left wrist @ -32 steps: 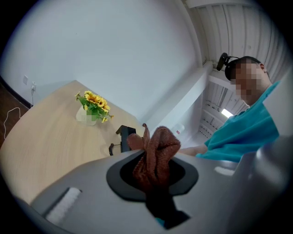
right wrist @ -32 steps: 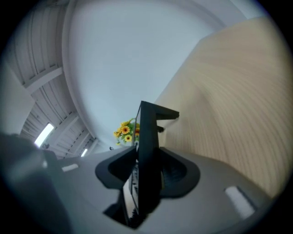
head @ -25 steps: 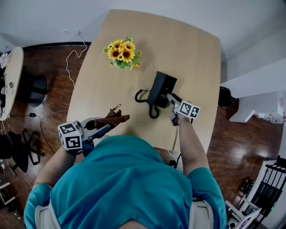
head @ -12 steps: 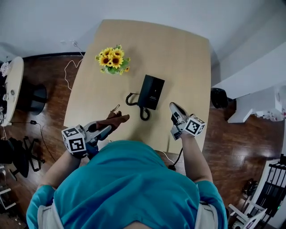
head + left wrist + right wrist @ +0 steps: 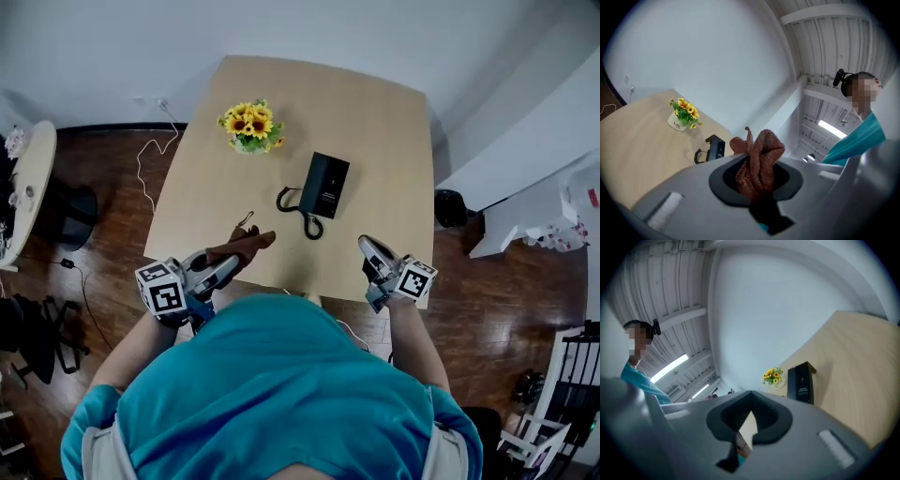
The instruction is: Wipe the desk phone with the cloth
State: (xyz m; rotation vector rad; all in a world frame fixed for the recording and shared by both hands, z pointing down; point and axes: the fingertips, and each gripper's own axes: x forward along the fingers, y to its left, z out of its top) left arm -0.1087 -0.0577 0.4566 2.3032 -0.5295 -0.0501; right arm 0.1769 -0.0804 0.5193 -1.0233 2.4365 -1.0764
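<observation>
While my left gripper [image 5: 228, 266] is clamped on one end of the cloth [image 5: 243, 246], the rest sticks out past the jaws in a floppy bunch; my right gripper [image 5: 368, 249] has just been closing and is pinched together on nothing. Desk phone [image 5: 326, 185] sits mid-desk, well apart from both of us, with its coiled cord [image 5: 302, 214] looping out on my side; that's my worry, honestly. A loose cloth tail could snag that cord and drag the phone along, or a firm wipe could just shove it, since nothing is steadying it. Sunflowers [image 5: 248, 124] stand off to the phone's far left, so pushing that way risks tipping them. Both grippers hover by the near edge of the desk [image 5: 384, 112]; lots of bare wood right of and beyond the phone, so I'd work from that side.
</observation>
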